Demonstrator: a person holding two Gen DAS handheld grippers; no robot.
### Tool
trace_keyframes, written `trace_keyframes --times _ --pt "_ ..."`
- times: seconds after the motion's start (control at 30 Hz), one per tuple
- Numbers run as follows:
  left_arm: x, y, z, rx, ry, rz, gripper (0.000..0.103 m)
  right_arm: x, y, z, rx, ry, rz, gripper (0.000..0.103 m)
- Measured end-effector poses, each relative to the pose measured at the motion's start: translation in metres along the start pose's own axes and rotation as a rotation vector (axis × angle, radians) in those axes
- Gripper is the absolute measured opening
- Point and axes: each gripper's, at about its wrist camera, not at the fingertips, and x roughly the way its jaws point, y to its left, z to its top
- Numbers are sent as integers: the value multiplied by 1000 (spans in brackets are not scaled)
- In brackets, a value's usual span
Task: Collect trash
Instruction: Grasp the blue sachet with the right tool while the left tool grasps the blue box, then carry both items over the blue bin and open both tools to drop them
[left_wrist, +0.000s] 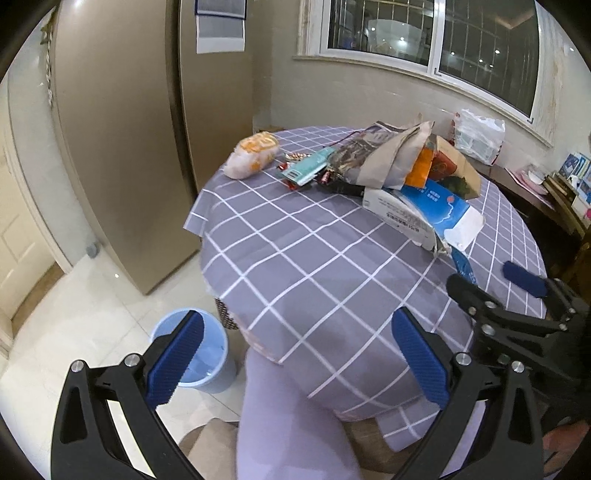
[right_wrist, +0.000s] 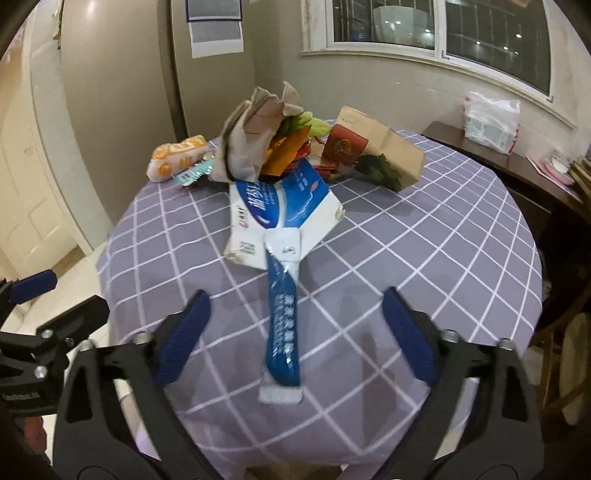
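On a round table (right_wrist: 424, 236) under a grey checked cloth, the trash lies in a heap toward the far side: a crumpled brown paper bag (right_wrist: 251, 133), a flat brown carton (right_wrist: 384, 147) with greens at its near corner, an orange wrapper (right_wrist: 288, 151), and a white and blue box (right_wrist: 280, 218) at the near edge of the heap. Left of the heap sit an orange and white bag (right_wrist: 177, 157) and a teal packet (right_wrist: 194, 173). A long blue sachet (right_wrist: 282, 321) stretches from the box toward the near edge of the table, lying flat on the cloth. The right gripper (right_wrist: 295, 332) hangs just above it with its jaws spread wide, one blue pad on each side of the sachet, touching nothing. The left gripper (left_wrist: 295, 354) is off the near left edge of the table, jaws also wide apart and holding nothing. Below it, on the pale tiled floor, stands a light blue bin (left_wrist: 212, 354), close by the table's edge. A tall fridge (left_wrist: 122, 147) stands at the left, and a white plastic bag (right_wrist: 491, 122) sits on a dark sideboard (right_wrist: 509, 162) far right beneath the window (right_wrist: 443, 26).
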Motion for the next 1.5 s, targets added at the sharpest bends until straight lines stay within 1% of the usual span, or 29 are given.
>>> trace_keyframes --times 0.03,0.07,0.1,0.13,0.17,0.23,0.33,0.47,0.53,0.6,0.77,0.8,0.83,0.87,0.9,0.93,0.97,1.0,1.03,1.07,1.1,1.13,1.23,1.37,1.5 --pt "3 -2 2 -1 3 -7 99 5 -1 0 -4 16 14 55" --pt "5 -4 4 -3 7 -17 99 10 -3 0 2 38 31 39" --pt "8 -6 7 -7 11 -28 99 13 -6 0 11 48 41 33" --pt "10 -9 8 -9 12 -34 99 12 -7 1 3 33 35 19" --pt "12 -11 10 -8 13 -38 99 12 -8 1 -3 43 41 15" --pt "16 -18 16 -2 14 -46 99 8 -14 0 12 37 82 14" --pt "22 -28 24 -3 16 -69 99 -5 -17 0 -2 8 93 14" --pt "30 -42 37 -13 19 -110 99 -25 -29 8 7 -38 129 14" --pt "35 -50 44 -15 10 -112 99 -32 -36 16 11 -66 120 14" --pt "41 -58 52 -17 10 -116 99 -34 -44 23 18 -90 93 14" --pt "63 -72 66 -33 16 -136 99 -24 -64 38 51 -96 61 14" --pt "71 -75 69 -36 25 -133 96 -20 -67 40 56 -89 54 14" --pt "77 -76 69 -40 32 -138 88 -16 -69 41 59 -82 52 14" --pt "83 -77 70 -49 43 -147 76 -13 -71 41 63 -75 54 14" --pt "90 -78 69 -67 64 -165 69 -9 -73 42 67 -64 57 14" --pt "94 -77 69 -83 74 -182 57 -7 -75 41 70 -58 59 14" --pt "94 -77 68 -89 49 -170 48 -5 -75 40 72 -53 59 14" --pt "94 -78 67 -80 39 -178 31 -2 -76 39 74 -45 61 14" --pt "93 -77 66 -80 44 -208 28 0 -76 39 76 -37 63 14" --pt "91 -77 65 -84 53 -219 25 1 -76 38 78 -32 65 14" --pt "90 -77 64 -78 53 -216 24 1 -76 36 79 -27 66 14" --pt "87 -76 61 -68 50 -204 22 1 -75 36 80 -26 68 14" --pt "79 -76 56 -58 51 -155 19 -2 -72 32 87 -21 76 14" --pt "65 -67 49 -68 59 -158 18 -10 -65 26 90 -22 81 14" --pt "48 -58 39 -61 47 -130 18 -20 -55 22 94 -28 93 14"
